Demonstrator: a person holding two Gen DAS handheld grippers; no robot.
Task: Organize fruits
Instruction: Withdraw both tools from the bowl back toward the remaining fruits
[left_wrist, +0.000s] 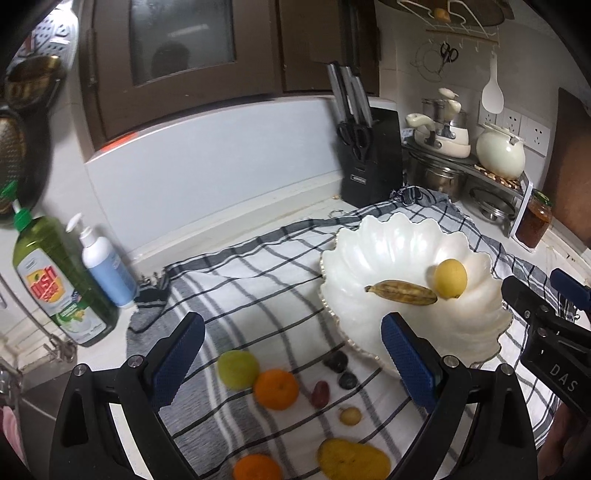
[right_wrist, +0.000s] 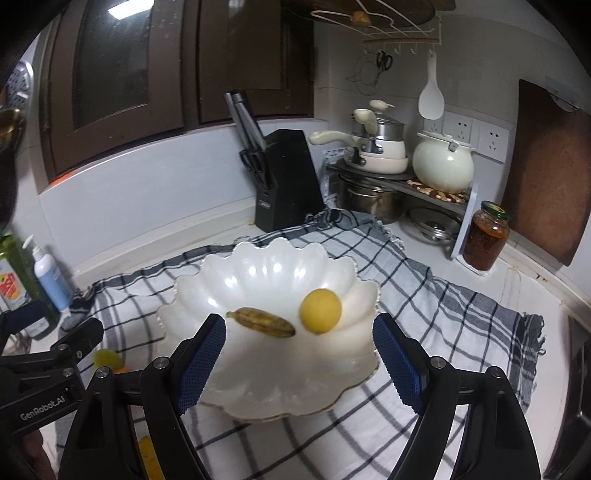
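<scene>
my left gripper is wide open and holds nothing. my right gripper is wide open and empty too, over the white bowl. the lemon and a brown banana lie in it. the orange waits on the cloth. another fruit at the bottom edge is cut off.

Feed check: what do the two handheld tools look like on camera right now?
Both match: the left tool and the right tool have black angular finger frames with silver screws and blue textured pads. White lettering marks each black body where the other camera catches it. No cables or sleeves visible.
</scene>
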